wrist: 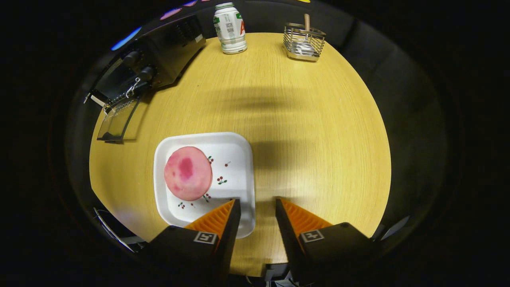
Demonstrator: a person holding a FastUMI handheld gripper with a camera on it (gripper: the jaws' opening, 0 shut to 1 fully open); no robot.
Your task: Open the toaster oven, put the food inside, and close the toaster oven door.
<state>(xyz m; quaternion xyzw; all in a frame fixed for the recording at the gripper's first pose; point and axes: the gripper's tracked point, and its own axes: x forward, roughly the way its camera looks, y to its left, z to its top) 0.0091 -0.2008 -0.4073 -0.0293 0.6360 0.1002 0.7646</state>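
Gripper (257, 201) jaws apart, empty, above table (318, 131); pink food (187, 173) on plate (235, 159); toaster oven (159, 59) door (117, 119) open.

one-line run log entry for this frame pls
stage: door open, food not loaded | gripper: open, empty | black toaster oven: door down | round pink food: on white square plate, ahead of fingers

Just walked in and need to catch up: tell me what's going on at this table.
A person holds a handheld gripper above a round wooden table; its fingers are open and hold nothing. Just ahead of the left finger lies a white square plate with a round pink piece of food on it. Beyond, the black toaster oven already has its glass door folded down open. The food is not yet inside. A bottle and a wire basket stand at the far edge.
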